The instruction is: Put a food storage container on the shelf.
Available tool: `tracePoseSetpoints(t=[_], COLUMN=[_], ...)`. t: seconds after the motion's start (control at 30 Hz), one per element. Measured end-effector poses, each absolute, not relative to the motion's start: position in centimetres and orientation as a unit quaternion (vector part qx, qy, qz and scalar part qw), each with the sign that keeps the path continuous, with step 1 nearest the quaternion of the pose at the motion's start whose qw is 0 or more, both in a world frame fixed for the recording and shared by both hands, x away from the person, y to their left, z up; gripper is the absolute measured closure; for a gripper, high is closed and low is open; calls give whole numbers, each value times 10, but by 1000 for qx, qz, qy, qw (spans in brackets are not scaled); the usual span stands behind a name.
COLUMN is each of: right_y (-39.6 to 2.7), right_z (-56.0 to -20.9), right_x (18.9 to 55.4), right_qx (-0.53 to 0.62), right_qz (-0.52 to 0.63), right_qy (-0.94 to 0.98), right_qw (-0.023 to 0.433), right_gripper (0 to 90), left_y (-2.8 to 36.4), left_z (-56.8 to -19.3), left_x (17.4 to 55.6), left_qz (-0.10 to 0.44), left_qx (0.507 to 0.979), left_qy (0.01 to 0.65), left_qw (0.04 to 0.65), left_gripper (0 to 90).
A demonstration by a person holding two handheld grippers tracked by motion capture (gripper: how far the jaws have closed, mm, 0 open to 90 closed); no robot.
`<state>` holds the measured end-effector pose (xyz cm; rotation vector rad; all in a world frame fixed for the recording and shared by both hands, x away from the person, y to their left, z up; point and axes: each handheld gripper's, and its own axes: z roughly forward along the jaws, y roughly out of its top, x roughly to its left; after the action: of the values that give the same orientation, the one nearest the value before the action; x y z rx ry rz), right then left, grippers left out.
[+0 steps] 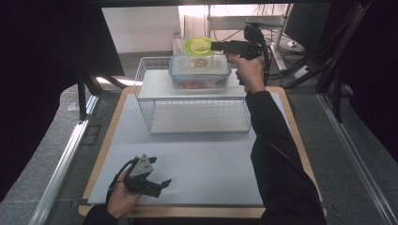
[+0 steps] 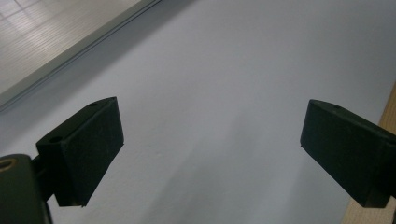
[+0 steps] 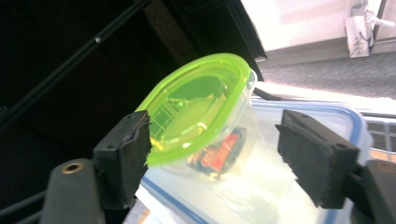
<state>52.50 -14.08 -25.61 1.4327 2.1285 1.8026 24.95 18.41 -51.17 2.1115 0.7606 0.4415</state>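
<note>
Grey carpet floor (image 1: 56,136), white wall (image 1: 141,28), dark curtains (image 1: 42,56).

Right tongs (image 1: 213,46) at green-lidded tub (image 1: 199,47) atop blue-rimmed box (image 1: 199,71), wire rack (image 1: 192,96).

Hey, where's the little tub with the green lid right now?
In the high view the green-lidded tub sits on top of the blue-rimmed container, which rests on the wire rack at the table's far side, with the right gripper at its right edge.

Black tongs (image 1: 162,183) with square padded jaws, grey three-cornered top plate, black cable, and dark sleeves (image 1: 277,154).
</note>
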Motion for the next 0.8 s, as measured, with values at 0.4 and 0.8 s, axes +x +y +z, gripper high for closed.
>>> tracePoseSetpoints(t=[0.4,0.8], right_y=[-152,-156], right_z=[-267,-285], right_x=[493,449], right_qx=[410,360], right_qz=[555,544], right_qy=[722,752], right_qw=[50,95], right_gripper=[129,80], left_y=[185,186], left_z=[-513,-515], left_x=[251,253], left_qz=[161,153], left_qx=[837,836], left_qy=[303,308], left_qw=[425,429], left_gripper=[57,43])
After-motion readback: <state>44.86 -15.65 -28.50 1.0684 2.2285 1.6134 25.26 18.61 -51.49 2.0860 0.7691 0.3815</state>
